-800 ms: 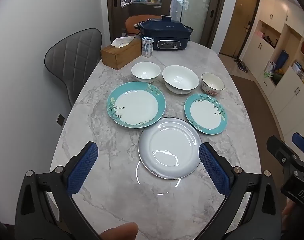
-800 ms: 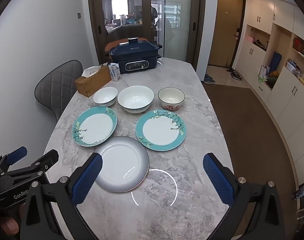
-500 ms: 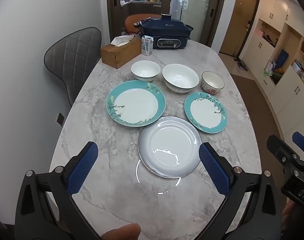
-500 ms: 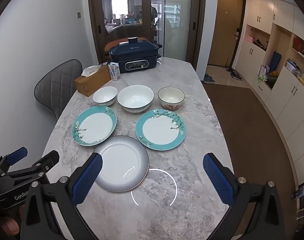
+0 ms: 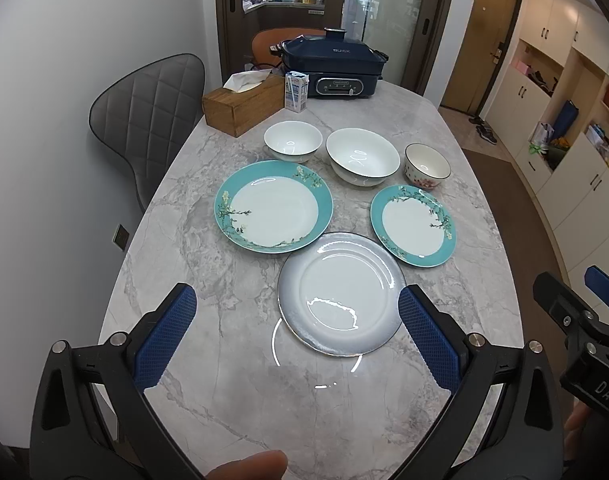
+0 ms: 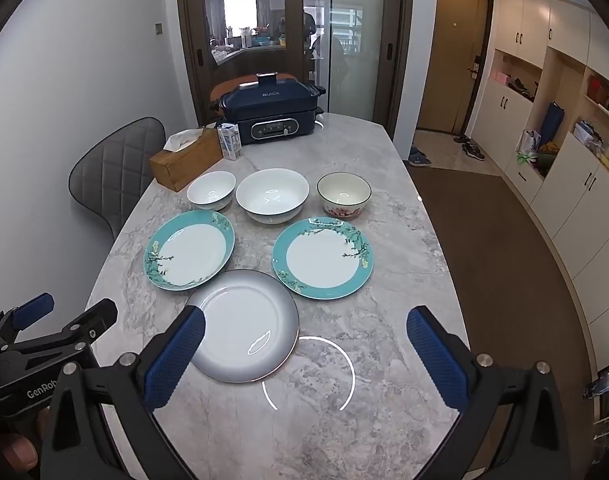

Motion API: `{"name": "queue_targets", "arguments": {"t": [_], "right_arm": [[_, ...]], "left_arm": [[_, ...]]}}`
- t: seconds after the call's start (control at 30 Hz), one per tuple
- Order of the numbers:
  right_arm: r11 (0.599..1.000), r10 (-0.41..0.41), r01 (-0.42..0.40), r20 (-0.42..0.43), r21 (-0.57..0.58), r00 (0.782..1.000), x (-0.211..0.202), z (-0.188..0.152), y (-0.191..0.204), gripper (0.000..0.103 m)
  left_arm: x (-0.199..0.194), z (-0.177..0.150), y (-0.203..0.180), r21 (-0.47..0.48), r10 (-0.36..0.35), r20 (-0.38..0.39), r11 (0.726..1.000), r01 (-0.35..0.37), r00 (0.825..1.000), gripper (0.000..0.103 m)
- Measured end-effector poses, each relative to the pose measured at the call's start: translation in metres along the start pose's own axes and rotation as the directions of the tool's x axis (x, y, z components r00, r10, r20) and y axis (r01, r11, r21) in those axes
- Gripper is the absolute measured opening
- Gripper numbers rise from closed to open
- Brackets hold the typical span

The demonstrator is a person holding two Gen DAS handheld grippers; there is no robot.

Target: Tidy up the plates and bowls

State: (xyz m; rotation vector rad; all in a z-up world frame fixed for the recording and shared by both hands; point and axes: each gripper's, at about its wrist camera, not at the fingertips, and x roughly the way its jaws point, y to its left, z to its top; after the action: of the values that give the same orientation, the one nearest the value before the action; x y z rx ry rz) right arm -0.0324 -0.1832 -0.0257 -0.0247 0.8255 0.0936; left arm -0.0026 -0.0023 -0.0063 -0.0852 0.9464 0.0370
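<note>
I have the left hand-held gripper (image 5: 292, 334) hovering over the near end of the desk (image 5: 208, 360) with its jaws spread wide and nothing between them; its right finger overlaps the edge of the grey plate (image 5: 341, 294) in my view, but I cannot tell whether it touches. The right hand-held gripper (image 6: 304, 356) is likewise wide open and empty, above the desk, with its left finger in front of the grey plate's near-left rim.

From the left wrist I see the grey plate nearest me, lying flat. Just beyond it to the left is the large teal plate (image 5: 273, 207), its rim almost meeting the grey one. To the right lies the small teal plate (image 5: 413, 225), just beside the grey plate. Behind the plates, three bowls stand upright in a row: the small white bowl (image 5: 292, 141) on the left, the big white bowl (image 5: 362, 157) in the middle, and the floral bowl (image 5: 427, 166) on the right, close to the small teal plate's far rim.

Farther back sit a tissue box (image 5: 244, 105), a carton (image 5: 296, 91) and a blue cooker (image 5: 333, 65). A grey chair (image 5: 148, 116) stands at the desk's left side
</note>
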Motion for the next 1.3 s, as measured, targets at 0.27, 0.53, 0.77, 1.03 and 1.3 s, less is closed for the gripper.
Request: {"name": "queue_targets", "arguments": {"t": [0.27, 0.53, 0.77, 1.03, 1.3], "right_arm": [[1.000, -0.001, 0.001, -0.002, 0.000, 1.000, 0.0003, -0.0002, 0.0002, 0.103], [1.000, -0.001, 0.001, -0.003, 0.000, 1.000, 0.0013, -0.0011, -0.0004, 0.103], [1.000, -0.002, 0.002, -0.004, -0.002, 1.000, 0.0019, -0.0017, 0.0001, 0.103], [1.000, -0.003, 0.003, -0.006, -0.003, 1.000, 0.0024, -0.0020, 0.0007, 0.103], [1.000, -0.003, 0.003, -0.006, -0.004, 1.000, 0.0027, -0.0018, 0.0014, 0.103]], "left_arm": [[-0.0016, 0.0005, 0.0028, -0.003, -0.002, -0.002, 1.000, 0.002, 1.000, 0.102], [0.0000, 0.0007, 0.0030, -0.006, -0.003, -0.004, 1.000, 0.003, 1.000, 0.102], [0.0002, 0.0001, 0.0027, -0.006, -0.003, -0.005, 1.000, 0.003, 1.000, 0.102], [0.0000, 0.0007, 0.0029, -0.008, -0.004, -0.005, 1.000, 0.004, 1.000, 0.102], [0.0005, 0.0002, 0.0028, -0.009, -0.006, -0.006, 1.000, 0.006, 1.000, 0.102]]}}
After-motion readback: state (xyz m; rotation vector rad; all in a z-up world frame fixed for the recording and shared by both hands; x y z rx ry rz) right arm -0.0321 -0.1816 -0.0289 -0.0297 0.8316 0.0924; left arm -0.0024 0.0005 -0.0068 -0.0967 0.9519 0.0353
